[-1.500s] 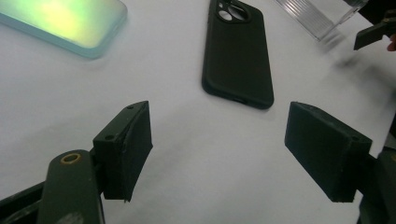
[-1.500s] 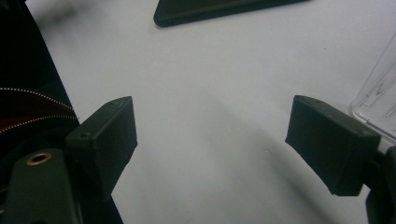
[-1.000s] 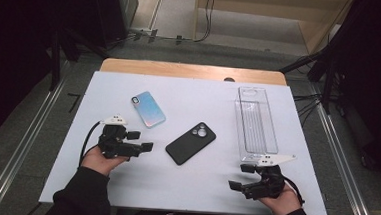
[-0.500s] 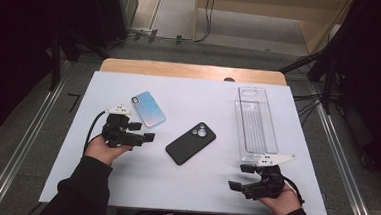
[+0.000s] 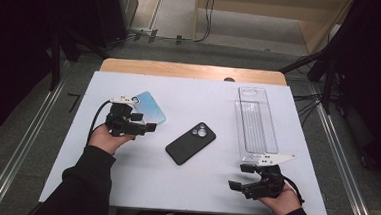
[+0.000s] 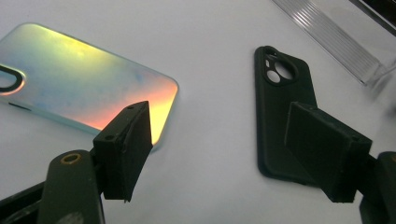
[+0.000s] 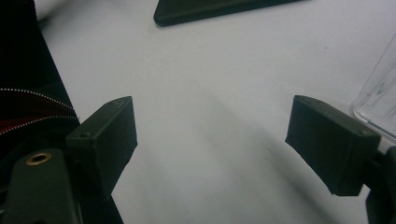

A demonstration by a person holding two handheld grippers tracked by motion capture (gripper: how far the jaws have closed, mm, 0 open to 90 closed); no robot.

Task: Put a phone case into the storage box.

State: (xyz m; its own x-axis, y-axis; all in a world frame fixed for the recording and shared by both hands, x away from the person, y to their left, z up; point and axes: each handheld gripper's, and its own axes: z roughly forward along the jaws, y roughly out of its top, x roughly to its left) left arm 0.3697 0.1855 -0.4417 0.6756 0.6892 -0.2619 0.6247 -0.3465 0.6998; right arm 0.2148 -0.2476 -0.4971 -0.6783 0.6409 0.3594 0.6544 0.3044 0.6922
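Left tool (image 5: 144, 128): jaws stand well apart with nothing between them; the pads touch neither phone case, and in the left gripper view only bare counter (image 6: 210, 140) lies in the gap.
Iridescent phone case (image 5: 148, 107): lies flat just beyond the left tool. In the left gripper view its near corner (image 6: 159, 98) shows right behind the left-hand pad; whether that pad hangs above it or just short of it cannot be told.
Black phone case (image 5: 191, 142): flat on the counter, camera cut-out up, off to the side of the left tool toward the right one. In the left gripper view (image 6: 280, 107) its near end sits behind the right-hand pad.
Right tool (image 5: 236, 184): jaws wide apart, holding nothing, bare counter between them in the right gripper view (image 7: 210, 121).
Clear tray (image 5: 255, 121): long and see-through, just beyond the right tool; its near end is partly covered by that tool's grey plate.
Cut off: the iridescent case runs out of the left gripper view at the left edge; in the right gripper view only an edge of the black case (image 7: 219, 9) and a corner of the tray (image 7: 380, 100) come in.
Hard to make out: the dark shape at the left of the right gripper view.
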